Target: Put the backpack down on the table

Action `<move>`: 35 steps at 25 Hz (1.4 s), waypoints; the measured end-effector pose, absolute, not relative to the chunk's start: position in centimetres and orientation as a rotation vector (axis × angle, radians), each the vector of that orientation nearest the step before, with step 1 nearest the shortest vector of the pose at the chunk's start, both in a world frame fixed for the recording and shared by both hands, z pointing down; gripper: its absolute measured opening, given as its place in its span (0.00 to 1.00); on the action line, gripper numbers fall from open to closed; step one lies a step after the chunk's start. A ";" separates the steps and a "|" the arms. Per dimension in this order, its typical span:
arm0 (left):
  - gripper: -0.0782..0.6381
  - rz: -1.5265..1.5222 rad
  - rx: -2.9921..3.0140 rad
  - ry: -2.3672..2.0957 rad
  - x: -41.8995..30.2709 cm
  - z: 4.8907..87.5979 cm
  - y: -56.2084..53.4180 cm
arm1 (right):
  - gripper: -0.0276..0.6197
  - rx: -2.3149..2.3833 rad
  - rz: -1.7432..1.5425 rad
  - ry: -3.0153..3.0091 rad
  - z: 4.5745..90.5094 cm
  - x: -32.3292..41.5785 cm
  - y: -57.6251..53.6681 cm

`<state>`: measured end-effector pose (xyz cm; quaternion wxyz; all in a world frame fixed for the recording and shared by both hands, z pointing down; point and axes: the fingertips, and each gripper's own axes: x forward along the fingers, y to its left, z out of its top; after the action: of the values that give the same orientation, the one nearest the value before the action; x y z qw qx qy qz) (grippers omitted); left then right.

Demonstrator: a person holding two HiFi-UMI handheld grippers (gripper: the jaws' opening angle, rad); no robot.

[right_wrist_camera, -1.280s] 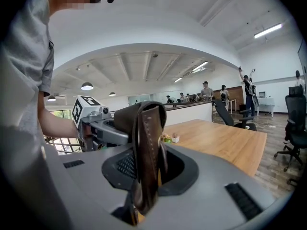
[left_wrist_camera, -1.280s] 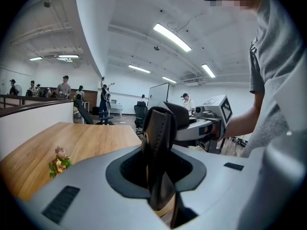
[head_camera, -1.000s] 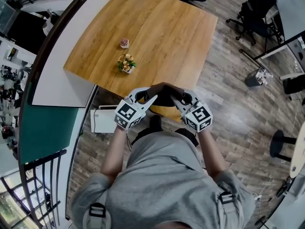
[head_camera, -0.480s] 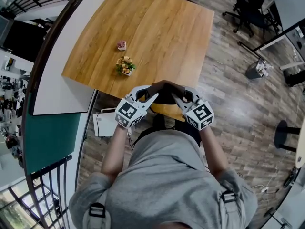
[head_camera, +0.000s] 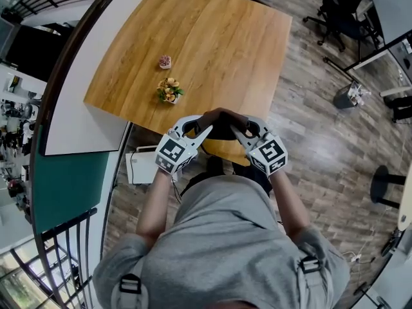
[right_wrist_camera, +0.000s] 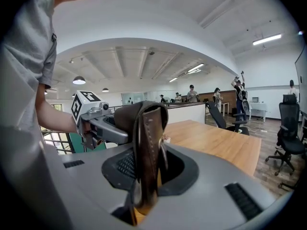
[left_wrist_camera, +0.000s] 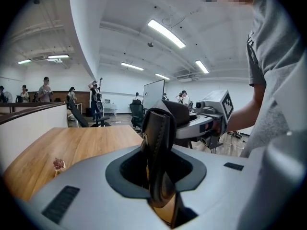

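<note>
A dark brown leather strap (head_camera: 221, 122), the backpack's carrying handle, arches between my two grippers over the near edge of the wooden table (head_camera: 212, 44). My left gripper (head_camera: 205, 129) is shut on the strap's left end (left_wrist_camera: 158, 166). My right gripper (head_camera: 237, 129) is shut on its right end (right_wrist_camera: 146, 157). A dark mass (head_camera: 212, 166) hangs below the handle against my body; its shape is mostly hidden. Each gripper view shows the other gripper across the strap, the right one (left_wrist_camera: 211, 114) and the left one (right_wrist_camera: 96, 116).
A small pot of flowers (head_camera: 170, 89) and a little pink object (head_camera: 165, 62) stand on the table's left half. A white box (head_camera: 143, 167) sits on the floor under the table's near-left corner. Office chairs (head_camera: 341, 11) stand at the far right, a railing at the left.
</note>
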<state>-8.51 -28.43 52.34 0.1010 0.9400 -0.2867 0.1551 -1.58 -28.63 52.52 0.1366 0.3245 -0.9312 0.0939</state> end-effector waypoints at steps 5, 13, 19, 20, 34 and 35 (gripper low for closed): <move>0.26 0.505 2.784 -0.843 -7.8 53.2 -29.6 | 0.16 0.928 0.244 -2.682 53.1 -1.0 -29.8; 0.26 0.648 2.807 -0.834 -7.1 56.0 -32.1 | 0.16 0.877 0.153 -2.641 55.2 -0.4 -32.3; 0.27 0.751 2.794 -0.835 -6.9 58.2 -33.4 | 0.16 0.844 0.112 -2.624 56.9 -0.6 -33.5; 0.27 0.766 2.796 -0.834 -6.8 58.5 -33.6 | 0.16 0.842 0.111 -2.622 57.3 -0.5 -33.7; 0.27 0.862 2.775 -0.863 -5.3 62.8 -35.7 | 0.16 0.797 0.071 -2.563 61.8 0.9 -36.1; 0.27 0.868 2.770 -0.859 -5.3 63.1 -35.7 | 0.17 0.792 0.072 -2.559 62.1 0.9 -36.1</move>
<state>-5.25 -35.72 63.12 0.0572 0.9136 -0.2833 0.2862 0.90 -36.13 62.07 0.2289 0.2878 -0.9296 0.0261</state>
